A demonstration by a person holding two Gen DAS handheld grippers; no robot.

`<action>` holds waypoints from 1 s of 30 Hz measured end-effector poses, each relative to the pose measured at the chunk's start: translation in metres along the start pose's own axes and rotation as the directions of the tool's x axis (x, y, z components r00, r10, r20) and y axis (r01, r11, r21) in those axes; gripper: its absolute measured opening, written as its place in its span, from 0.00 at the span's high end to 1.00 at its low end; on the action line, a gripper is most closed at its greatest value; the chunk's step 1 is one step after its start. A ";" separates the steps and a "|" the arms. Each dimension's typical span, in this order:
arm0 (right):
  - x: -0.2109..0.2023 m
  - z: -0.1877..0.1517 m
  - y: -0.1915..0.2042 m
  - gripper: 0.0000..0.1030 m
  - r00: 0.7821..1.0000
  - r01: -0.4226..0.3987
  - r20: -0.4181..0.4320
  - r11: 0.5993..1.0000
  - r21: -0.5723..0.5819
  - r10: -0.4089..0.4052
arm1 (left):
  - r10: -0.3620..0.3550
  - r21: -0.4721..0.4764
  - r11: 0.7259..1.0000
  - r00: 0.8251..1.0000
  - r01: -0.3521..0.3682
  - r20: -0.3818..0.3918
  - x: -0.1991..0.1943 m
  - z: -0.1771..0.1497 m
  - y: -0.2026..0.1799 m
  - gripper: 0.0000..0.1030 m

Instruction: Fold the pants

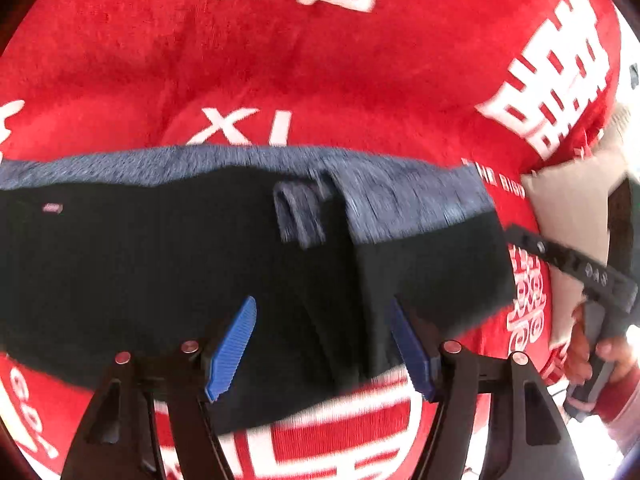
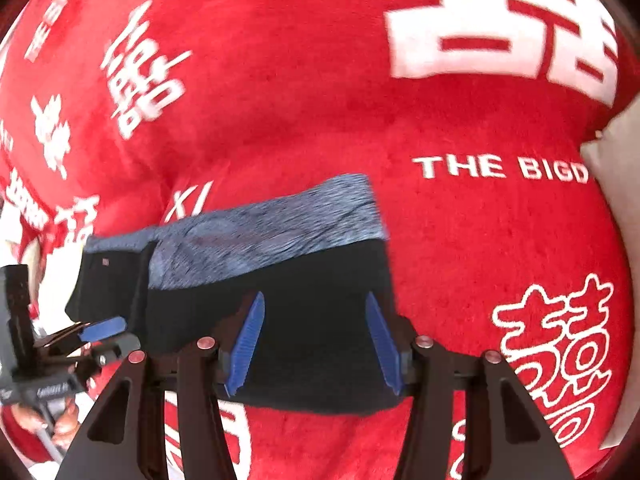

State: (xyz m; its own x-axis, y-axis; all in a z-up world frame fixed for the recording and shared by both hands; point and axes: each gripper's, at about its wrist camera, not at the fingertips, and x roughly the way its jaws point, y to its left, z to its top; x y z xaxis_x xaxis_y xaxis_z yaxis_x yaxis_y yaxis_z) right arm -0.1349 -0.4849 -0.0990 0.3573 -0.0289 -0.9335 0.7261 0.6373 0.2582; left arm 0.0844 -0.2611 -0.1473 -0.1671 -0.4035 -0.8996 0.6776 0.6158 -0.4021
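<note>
Folded pants [image 1: 200, 264], black with a blue-grey band along the far edge, lie on a red blanket [image 1: 320, 72] printed with white characters and letters. A small pale tag sits on the black cloth near the left end. A belt loop [image 1: 300, 216] stands out on the band near the middle.

Left gripper [image 1: 324, 344]: blue ribbed fingers [image 1: 232, 352] spread apart, hovering over the near edge of the black cloth. No cloth pinched between them, as far as can be seen. From the right wrist view this same tool shows at the far left, one blue pad at the left end of the pants; contact cannot be told.

Right gripper [image 2: 314, 344]: blue pads splayed wide, over the near right part of the pants [image 2: 280, 280]. Nothing gripped. The right edge of the garment falls just beyond its right finger.

Far right in the left wrist view: a hand [image 1: 592, 352] wrapped round a black handle, beside a pale pillow [image 1: 572, 200] at the blanket's edge. Frames are motion-blurred.
</note>
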 end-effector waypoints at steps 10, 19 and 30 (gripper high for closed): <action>0.055 0.038 -0.079 0.44 0.924 -0.347 -0.063 0.896 0.276 0.377 | -0.127 -0.053 0.991 0.986 0.122 -0.108 0.051 0.044 0.012 0.33; 0.075 0.026 -0.109 0.74 0.841 -0.470 -0.028 0.756 0.456 0.540 | -0.175 -0.045 0.984 0.979 0.171 -0.103 0.058 0.056 0.000 0.38; 0.035 0.027 -0.073 0.60 0.961 -0.266 0.002 0.915 0.304 0.278 | -0.041 0.018 0.999 0.996 0.043 -0.085 0.024 0.049 0.008 0.38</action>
State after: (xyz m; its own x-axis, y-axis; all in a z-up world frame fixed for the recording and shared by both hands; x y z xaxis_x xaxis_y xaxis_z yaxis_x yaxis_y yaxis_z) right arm -0.1595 -0.5533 -0.1440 0.5465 0.1479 -0.8243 0.7477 0.3571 0.5598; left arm 0.1208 -0.2989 -0.1644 -0.2550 -0.3700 -0.8934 0.6823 0.5858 -0.4374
